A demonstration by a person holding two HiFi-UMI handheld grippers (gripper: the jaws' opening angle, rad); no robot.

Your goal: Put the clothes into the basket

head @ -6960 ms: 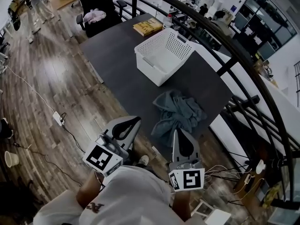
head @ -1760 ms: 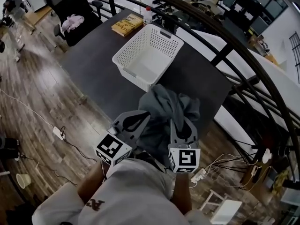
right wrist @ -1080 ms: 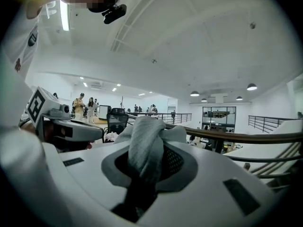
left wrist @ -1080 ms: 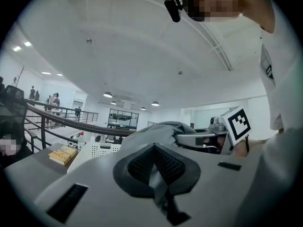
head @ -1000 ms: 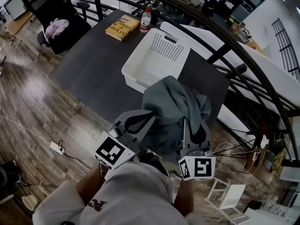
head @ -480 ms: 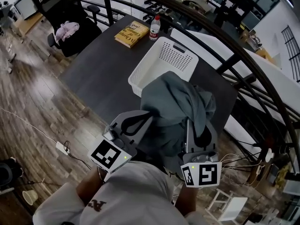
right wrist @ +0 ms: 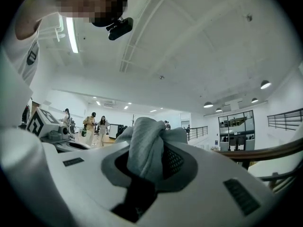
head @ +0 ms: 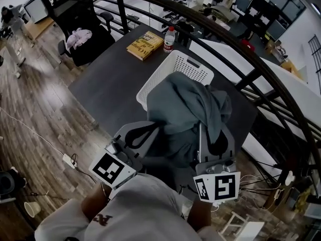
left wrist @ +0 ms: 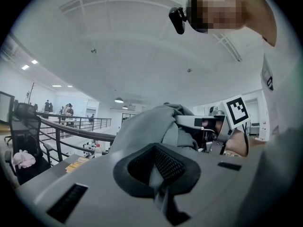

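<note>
A grey-blue garment [head: 190, 102] hangs bunched in the air, held from below by both grippers. It covers the near side of the white perforated basket [head: 196, 67] on the dark table [head: 110, 84]. In the head view my left gripper [head: 150, 130] grips the garment's left lower part and my right gripper [head: 214, 130] its right lower part. In the left gripper view the jaws [left wrist: 156, 163] are closed with a thin fold between them and the garment [left wrist: 151, 124] bulges just beyond. A thick bunch of the garment [right wrist: 144, 145] is pinched in my right gripper [right wrist: 147, 167].
A yellow book [head: 145, 44] and a water bottle [head: 169, 38] lie at the table's far end, behind the basket. A black office chair [head: 83, 29] holds a pink cloth. A dark curved railing [head: 251, 59] runs along the table's right side. Wooden floor lies to the left.
The lifted garment has moved forward toward the basket and now hides more of its near side. Both grippers keep their hold on it.
</note>
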